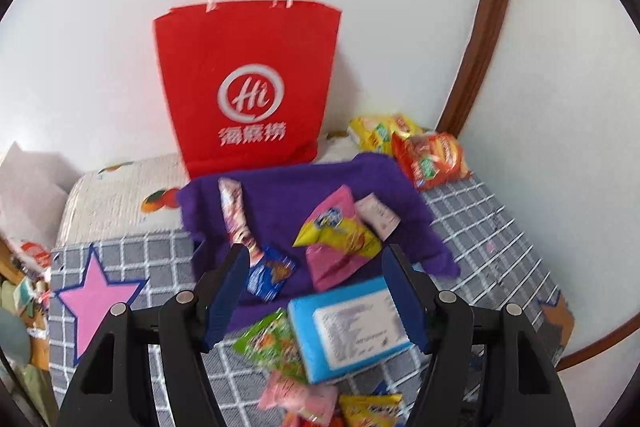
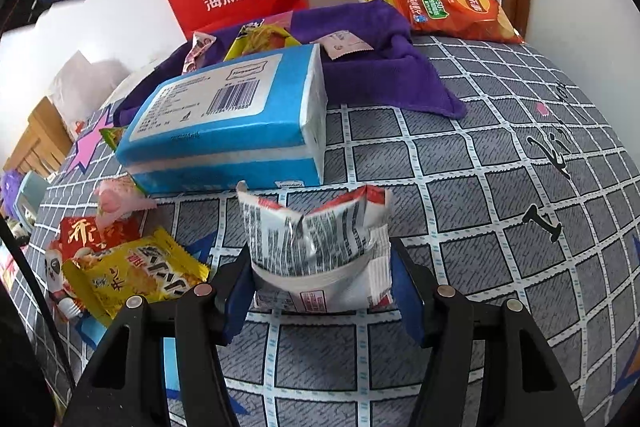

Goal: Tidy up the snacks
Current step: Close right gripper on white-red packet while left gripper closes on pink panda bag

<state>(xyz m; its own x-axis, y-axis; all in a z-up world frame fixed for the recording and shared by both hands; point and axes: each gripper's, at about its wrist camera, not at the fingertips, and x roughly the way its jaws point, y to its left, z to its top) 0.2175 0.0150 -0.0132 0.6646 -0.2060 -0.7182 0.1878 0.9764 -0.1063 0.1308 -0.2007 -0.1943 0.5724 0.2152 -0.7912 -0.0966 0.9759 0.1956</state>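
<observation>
Far left, right wrist view: a yellow crinkled foil snack packet (image 2: 136,277) lies at lower left on the grey checked bed cover (image 2: 460,211), partly over a red printed packet (image 2: 86,233); a pale pink wrapper (image 2: 116,201) sits just above them.

Left of centre: a blue and white rectangular carton with a barcode label (image 2: 224,123) stands on the cover, its far end touching the crumpled purple towel (image 2: 384,67).

Upper left: a red paper carrier bag with white handles (image 1: 248,83) leans against the white wall behind the towel.

On the towel, left wrist view: a long pink-patterned stick packet (image 1: 234,211), a small blue biscuit packet (image 1: 270,273), a pink and yellow pouch (image 1: 336,231) and a small white sachet (image 1: 378,215).

Upper right: an orange crisp bag (image 2: 452,11) and a yellow packet (image 1: 370,133) lie beyond the towel by the wall.

Left gripper (image 1: 316,291): jaws released, nothing between them; it hangs over the towel's near edge.

Right gripper (image 2: 320,283): jaws clenched on a white and red foil packet with dense black print (image 2: 316,243), which buckles at its middle.

Step in hand: probably carrying this packet toward the towel, where other snacks are gathered.

Next move: I judge it needs lifting clear of the carton, then setting down on a bare patch of towel before letting go.
</observation>
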